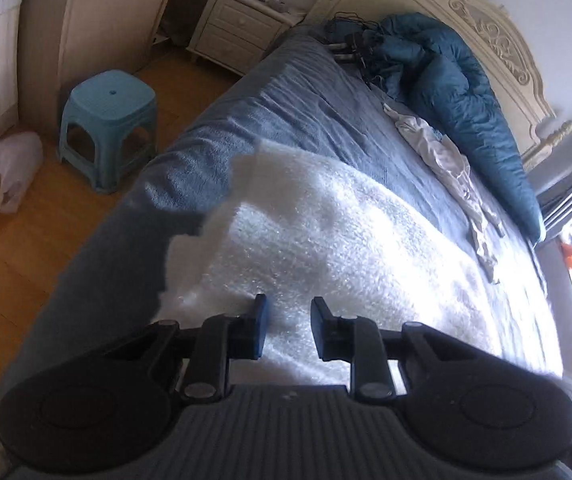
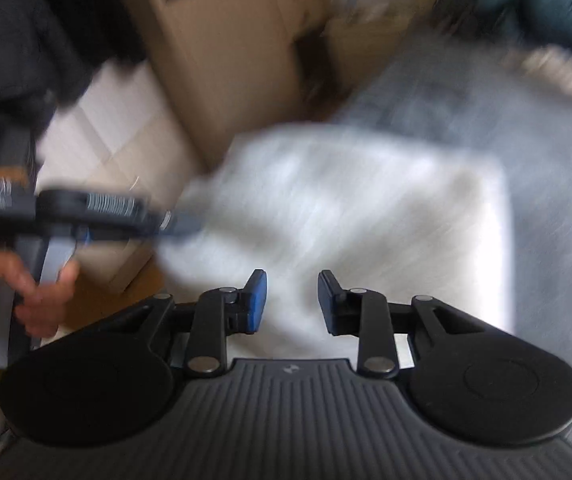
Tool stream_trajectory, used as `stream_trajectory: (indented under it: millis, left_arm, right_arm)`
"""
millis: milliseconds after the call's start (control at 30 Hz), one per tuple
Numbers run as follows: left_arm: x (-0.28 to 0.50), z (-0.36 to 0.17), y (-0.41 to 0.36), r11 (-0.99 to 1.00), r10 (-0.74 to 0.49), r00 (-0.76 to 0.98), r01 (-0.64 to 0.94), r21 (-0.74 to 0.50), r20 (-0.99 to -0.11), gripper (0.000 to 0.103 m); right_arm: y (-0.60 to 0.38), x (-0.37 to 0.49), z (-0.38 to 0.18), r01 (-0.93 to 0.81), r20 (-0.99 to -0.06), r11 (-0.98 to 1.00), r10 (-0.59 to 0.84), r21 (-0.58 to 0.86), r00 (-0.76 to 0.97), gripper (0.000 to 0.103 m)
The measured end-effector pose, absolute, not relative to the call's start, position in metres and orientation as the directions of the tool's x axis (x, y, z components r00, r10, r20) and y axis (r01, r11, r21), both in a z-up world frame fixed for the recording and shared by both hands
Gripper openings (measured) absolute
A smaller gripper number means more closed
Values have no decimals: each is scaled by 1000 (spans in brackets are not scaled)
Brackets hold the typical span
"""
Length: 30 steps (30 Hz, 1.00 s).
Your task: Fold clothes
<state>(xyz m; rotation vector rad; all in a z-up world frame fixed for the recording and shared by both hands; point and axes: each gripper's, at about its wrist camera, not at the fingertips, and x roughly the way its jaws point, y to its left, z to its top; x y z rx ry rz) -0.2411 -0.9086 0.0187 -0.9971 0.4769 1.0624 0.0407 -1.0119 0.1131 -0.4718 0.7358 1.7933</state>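
Directly beneath the left gripper (image 1: 287, 326) — jaws spread, nothing between them — lies the white fleecy garment (image 1: 325, 232), spread on the bed (image 1: 286, 92) with its long axis running away toward the headboard. The right gripper (image 2: 291, 300), likewise spread and empty, is held over the garment's near edge; the view is blurred, so neither arm can be judged the nearer.

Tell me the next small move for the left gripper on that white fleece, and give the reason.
Probably lower the left gripper and close on the white fleece's near edge. Its jaws stand open and empty just above the fleece, which lies spread on the bed; the right gripper is open too.
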Motion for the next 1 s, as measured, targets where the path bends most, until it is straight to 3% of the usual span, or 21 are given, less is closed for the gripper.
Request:
stream_trajectory:
  millis: [100, 167, 500, 600, 700, 867, 1000]
  left_arm:
    - [-234, 11, -910, 133, 494, 411, -906, -401, -766, 25]
    - [-229, 9, -910, 132, 489, 385, -920, -370, -783, 25]
    - [-216, 23, -916, 134, 469, 277, -961, -243, -838, 31]
    - [-216, 52, -916, 124, 465, 241, -971, -207, -852, 32]
    - [-209, 83, -920, 194, 522, 279, -959, -206, -806, 39]
    - [-163, 52, -914, 388, 381, 357, -899, -203, -853, 40]
    - [-162, 30, -933, 446, 399, 338, -884, -142, -852, 40]
  right_arm:
    - [-1013, 67, 91, -970, -723, -76, 654, 230, -222, 28]
    - [-1024, 74, 59, -960, -747, -32, 621, 277, -236, 27]
    - [-1043, 61, 54, -974, -707, -25, 683, 227, -182, 28]
    - [-1024, 73, 77, -968, -744, -4, 640, 250, -195, 28]
    - [-1006, 81, 113, -974, -695, -2, 700, 228, -164, 28]
    - [-935, 62, 121, -980, -606, -82, 775, 181, -177, 28]
    - [-884, 52, 89, -974, -651, -120, 728, 191, -217, 23]
